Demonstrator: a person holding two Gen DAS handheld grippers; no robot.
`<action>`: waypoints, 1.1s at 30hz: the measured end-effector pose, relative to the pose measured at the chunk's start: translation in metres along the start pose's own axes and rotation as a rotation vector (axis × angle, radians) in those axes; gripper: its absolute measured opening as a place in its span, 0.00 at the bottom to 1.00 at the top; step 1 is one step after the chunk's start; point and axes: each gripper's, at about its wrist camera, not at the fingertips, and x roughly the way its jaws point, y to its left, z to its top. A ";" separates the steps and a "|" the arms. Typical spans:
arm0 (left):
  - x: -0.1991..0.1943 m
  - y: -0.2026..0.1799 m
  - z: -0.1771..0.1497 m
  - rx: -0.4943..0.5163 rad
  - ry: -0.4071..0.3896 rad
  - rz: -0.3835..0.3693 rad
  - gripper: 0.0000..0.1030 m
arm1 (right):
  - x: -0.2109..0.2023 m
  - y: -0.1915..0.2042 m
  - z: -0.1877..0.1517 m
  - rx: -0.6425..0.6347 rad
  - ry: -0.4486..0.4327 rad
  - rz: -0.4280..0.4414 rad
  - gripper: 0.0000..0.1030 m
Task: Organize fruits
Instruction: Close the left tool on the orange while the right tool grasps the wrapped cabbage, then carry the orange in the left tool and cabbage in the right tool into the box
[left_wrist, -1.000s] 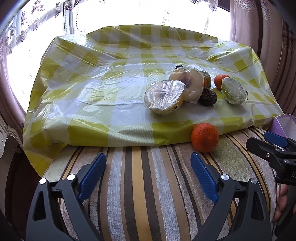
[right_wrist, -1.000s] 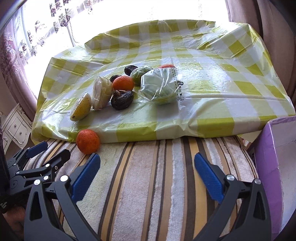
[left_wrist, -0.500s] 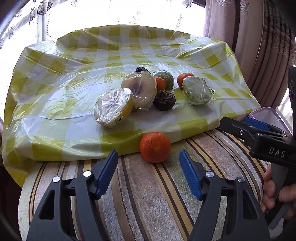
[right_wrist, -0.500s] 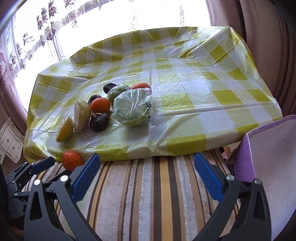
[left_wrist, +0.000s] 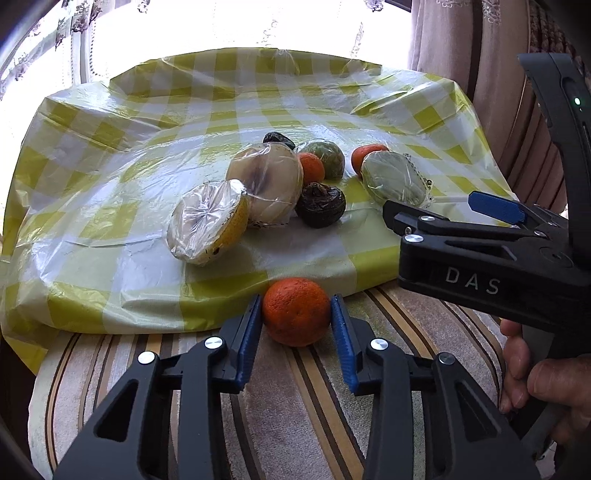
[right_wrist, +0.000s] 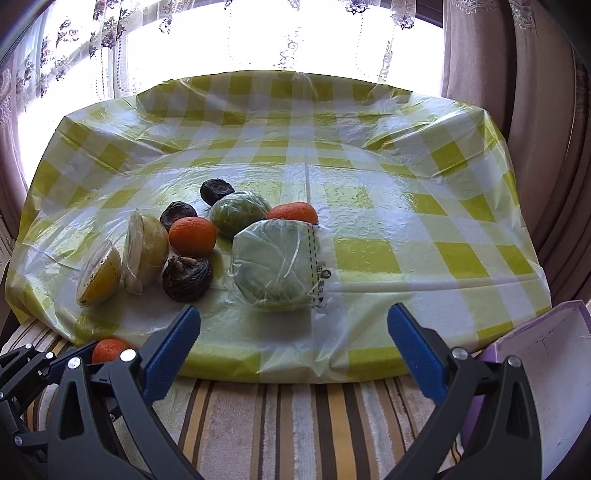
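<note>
My left gripper is shut on an orange that rests on the striped cloth at the edge of the checked sheet; it also shows in the right wrist view. My right gripper is open and empty, facing a wrapped green half fruit. On the sheet lie a wrapped yellow half, a wrapped pale half, dark shrivelled fruits, two more oranges and a wrapped green fruit.
A yellow-checked plastic sheet covers the raised surface. A striped cloth lies in front. A purple box stands at the right. Curtains and a bright window are behind. The right gripper body is close beside the left one.
My left gripper moved forward and closed its pads on the orange. My right gripper moved forward toward the wrapped green half, staying open.
</note>
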 end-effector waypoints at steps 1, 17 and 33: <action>-0.001 0.000 -0.001 -0.001 -0.004 -0.001 0.35 | 0.002 0.003 0.002 -0.008 -0.005 -0.009 0.98; -0.002 0.001 -0.003 -0.013 -0.009 -0.009 0.35 | 0.039 0.008 0.021 0.027 0.054 0.018 0.58; -0.017 -0.009 0.001 0.007 -0.065 -0.006 0.34 | -0.006 -0.031 0.000 0.108 0.034 0.044 0.57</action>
